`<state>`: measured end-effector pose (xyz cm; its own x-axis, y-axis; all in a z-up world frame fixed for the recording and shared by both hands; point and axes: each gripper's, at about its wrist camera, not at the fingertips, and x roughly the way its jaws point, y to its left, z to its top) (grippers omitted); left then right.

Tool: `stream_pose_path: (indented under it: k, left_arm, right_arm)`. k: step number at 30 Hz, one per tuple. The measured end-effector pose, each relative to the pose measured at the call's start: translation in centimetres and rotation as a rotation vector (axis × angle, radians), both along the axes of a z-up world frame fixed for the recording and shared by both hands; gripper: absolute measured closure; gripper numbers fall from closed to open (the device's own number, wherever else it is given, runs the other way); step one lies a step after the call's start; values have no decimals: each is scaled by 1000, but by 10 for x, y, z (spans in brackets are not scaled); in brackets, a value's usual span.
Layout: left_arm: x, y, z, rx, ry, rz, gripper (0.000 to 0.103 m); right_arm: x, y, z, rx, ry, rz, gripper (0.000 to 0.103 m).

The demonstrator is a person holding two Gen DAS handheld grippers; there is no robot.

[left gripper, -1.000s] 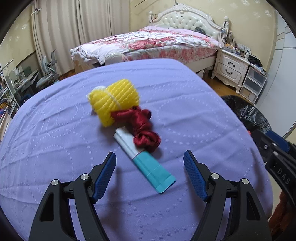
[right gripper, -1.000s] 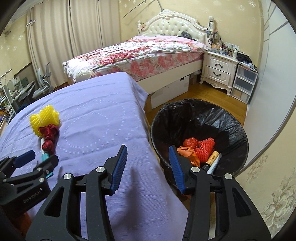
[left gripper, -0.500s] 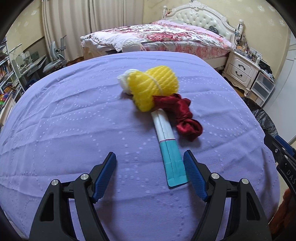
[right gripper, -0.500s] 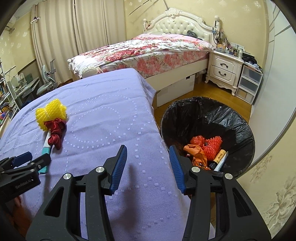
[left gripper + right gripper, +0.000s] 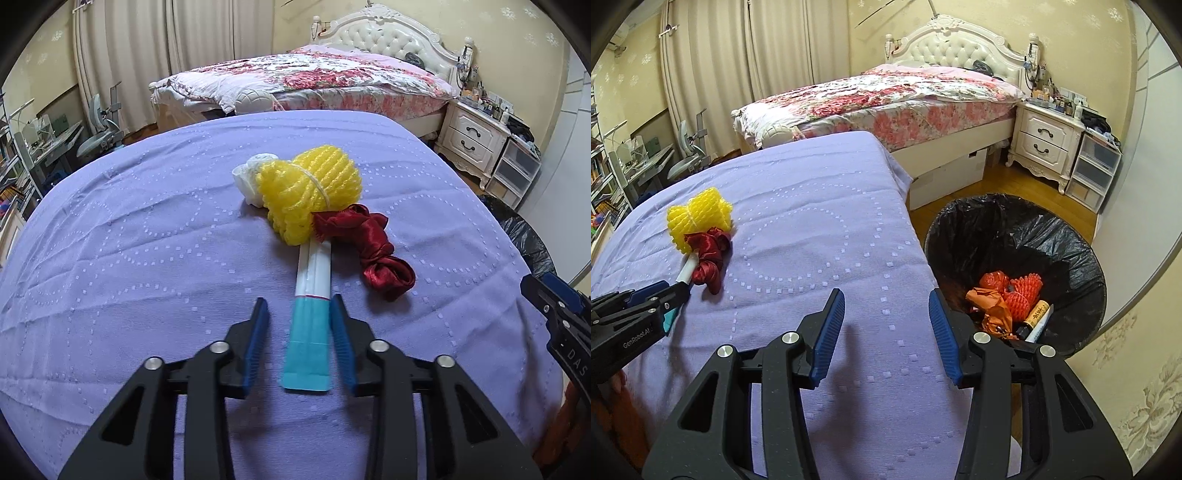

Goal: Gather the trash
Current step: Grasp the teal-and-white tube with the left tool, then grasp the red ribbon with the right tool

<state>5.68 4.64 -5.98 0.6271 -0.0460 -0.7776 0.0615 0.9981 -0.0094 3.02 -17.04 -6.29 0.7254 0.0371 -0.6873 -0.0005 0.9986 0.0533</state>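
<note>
A white and teal tube lies on the purple tablecloth, its far end under a yellow foam net with a white wad behind it. A crumpled red ribbon lies to its right. My left gripper straddles the tube's teal end; the jaws are narrowed, the right pad touches the tube and a gap shows at the left pad. My right gripper is open and empty over the table's right edge, beside the black-lined trash bin. The tube and left gripper also show there.
The bin holds red foam nets, orange paper and a bottle. It stands on the wooden floor right of the table. A floral bed and white nightstand are behind. A desk and chair stand at the far left.
My left gripper has moved forward over the tube's teal end and its jaws have narrowed around it. My right gripper has stayed open, shifting slightly.
</note>
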Motion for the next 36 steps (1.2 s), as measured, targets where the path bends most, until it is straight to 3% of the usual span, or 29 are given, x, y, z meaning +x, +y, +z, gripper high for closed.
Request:
stream_pose_path:
  k: [5, 13, 30, 32, 36]
  left_arm:
    - [-8, 10, 1, -9, -7, -5, 82]
    - [-17, 31, 3, -23, -15, 22, 82]
    - [-10, 104, 4, -15, -31, 181, 82]
    - [-9, 111, 4, -17, -31, 196, 82]
    - [-7, 123, 4, -22, -36, 220, 82]
  right_arm:
    - [0, 13, 1, -13, 0, 27, 57]
    - [1, 40, 3, -37, 2, 85, 57]
    - [18, 114, 3, -77, 24, 256, 56]
    - [18, 123, 3, -80, 23, 277, 48]
    - [19, 139, 4, -94, 29, 315, 48]
